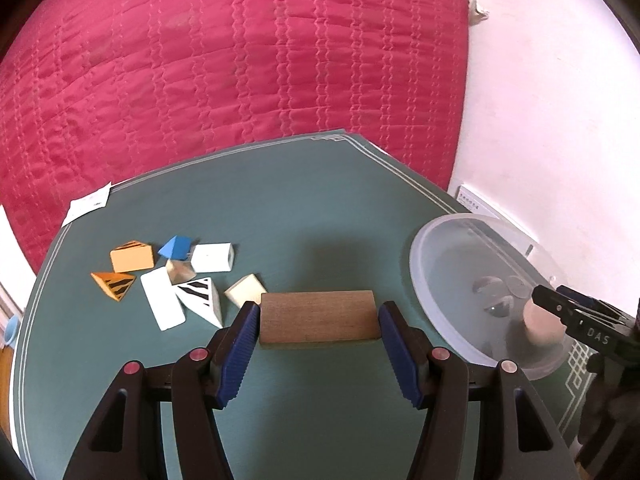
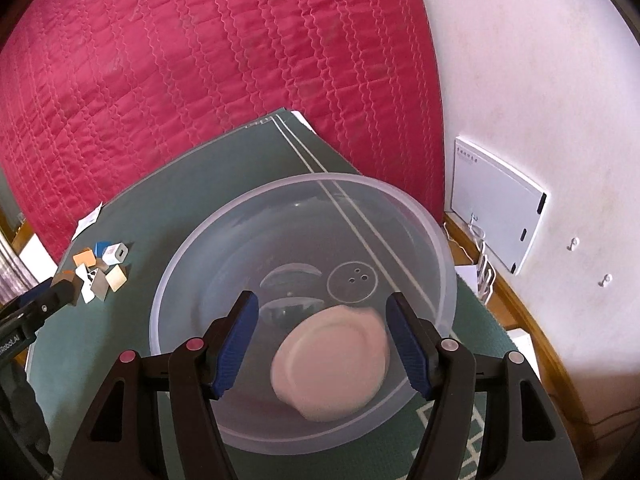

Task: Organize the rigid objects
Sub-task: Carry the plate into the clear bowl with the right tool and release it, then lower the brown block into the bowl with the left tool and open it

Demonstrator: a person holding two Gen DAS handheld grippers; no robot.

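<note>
While the left hand-held gripper (image 1: 318,326) clamps a wooden block (image 1: 318,322), a pink piece (image 2: 332,364) lies in the bowl (image 2: 400,196).

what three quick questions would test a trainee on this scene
1. True or false: the loose blocks lie inside the clear bowl.
2. The pink cylinder is within the rim of: A the clear bowl, B the teal mat, C the red quilt.
3. What is between the pads of the left tool?

Key: 1 false; 2 A; 3 the brown wooden block.
</note>
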